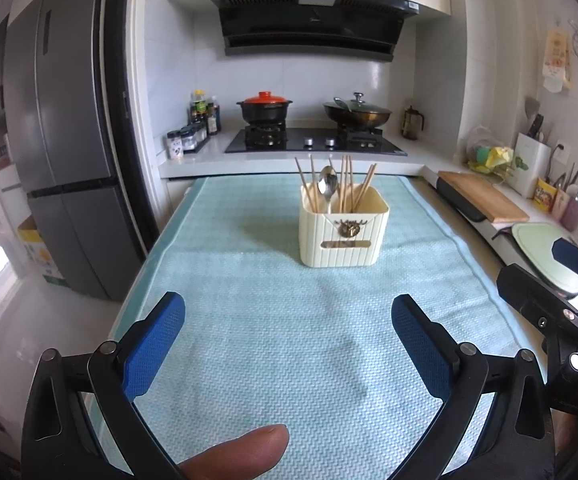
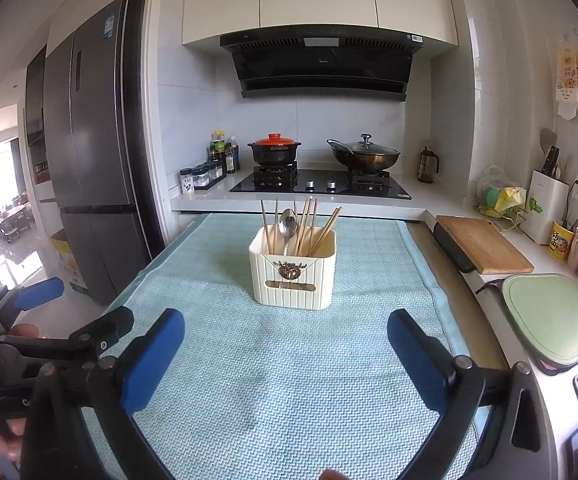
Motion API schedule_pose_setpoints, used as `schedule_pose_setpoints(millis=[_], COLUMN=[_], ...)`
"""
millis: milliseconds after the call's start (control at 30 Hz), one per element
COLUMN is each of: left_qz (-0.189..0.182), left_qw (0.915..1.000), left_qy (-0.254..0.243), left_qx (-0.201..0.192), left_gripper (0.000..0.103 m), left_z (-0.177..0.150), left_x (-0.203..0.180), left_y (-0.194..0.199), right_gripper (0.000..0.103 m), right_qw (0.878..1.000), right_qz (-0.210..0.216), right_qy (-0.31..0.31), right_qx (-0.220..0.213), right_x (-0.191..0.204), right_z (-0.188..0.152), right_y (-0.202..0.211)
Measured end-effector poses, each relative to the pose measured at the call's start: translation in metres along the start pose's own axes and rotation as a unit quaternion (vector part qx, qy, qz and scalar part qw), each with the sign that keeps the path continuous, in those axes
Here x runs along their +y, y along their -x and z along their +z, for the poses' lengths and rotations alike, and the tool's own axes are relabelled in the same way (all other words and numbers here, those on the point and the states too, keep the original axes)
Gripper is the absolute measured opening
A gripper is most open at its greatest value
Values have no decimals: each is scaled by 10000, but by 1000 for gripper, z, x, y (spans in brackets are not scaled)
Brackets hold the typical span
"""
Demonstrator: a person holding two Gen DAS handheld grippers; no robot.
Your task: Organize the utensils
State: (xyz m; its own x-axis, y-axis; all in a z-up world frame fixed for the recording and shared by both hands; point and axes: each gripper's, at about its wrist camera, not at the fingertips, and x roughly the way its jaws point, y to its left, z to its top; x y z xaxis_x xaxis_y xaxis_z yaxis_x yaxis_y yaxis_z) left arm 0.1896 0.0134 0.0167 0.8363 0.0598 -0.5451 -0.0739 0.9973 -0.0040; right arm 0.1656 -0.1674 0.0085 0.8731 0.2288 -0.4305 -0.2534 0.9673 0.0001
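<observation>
A cream ribbed utensil holder (image 1: pixel 343 232) stands on a light blue mat (image 1: pixel 273 320); it also shows in the right wrist view (image 2: pixel 293 276). Several wooden chopsticks (image 1: pixel 347 184) and a metal spoon (image 1: pixel 327 186) stand upright in it; the right wrist view shows the chopsticks (image 2: pixel 309 226) and spoon (image 2: pixel 287 226) too. My left gripper (image 1: pixel 289 316) is open and empty, above the mat in front of the holder. My right gripper (image 2: pixel 287 334) is open and empty, also short of the holder. Each gripper shows at the edge of the other's view.
A stove (image 1: pixel 313 142) with a red-lidded pot (image 1: pixel 265 106) and a wok (image 1: pixel 357 114) sits behind the mat. A wooden cutting board (image 2: pixel 485 244) and a green board (image 2: pixel 549 316) lie on the right counter. A fridge (image 1: pixel 69 160) stands at left.
</observation>
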Motion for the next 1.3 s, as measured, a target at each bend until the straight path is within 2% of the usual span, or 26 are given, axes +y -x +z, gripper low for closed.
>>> schedule_pose_setpoints(millis=[1300], left_qz=[64], left_qw=[9999], left_qy=[-84], left_qx=[59], left_gripper=[103], left_z=[1], left_x=[-6], left_y=[-6], right_gripper=[103], right_qw=[10000], right_qz=[54], right_qy=[33], right_qx=[41], right_x=[4], right_z=[-4], right_y=[6])
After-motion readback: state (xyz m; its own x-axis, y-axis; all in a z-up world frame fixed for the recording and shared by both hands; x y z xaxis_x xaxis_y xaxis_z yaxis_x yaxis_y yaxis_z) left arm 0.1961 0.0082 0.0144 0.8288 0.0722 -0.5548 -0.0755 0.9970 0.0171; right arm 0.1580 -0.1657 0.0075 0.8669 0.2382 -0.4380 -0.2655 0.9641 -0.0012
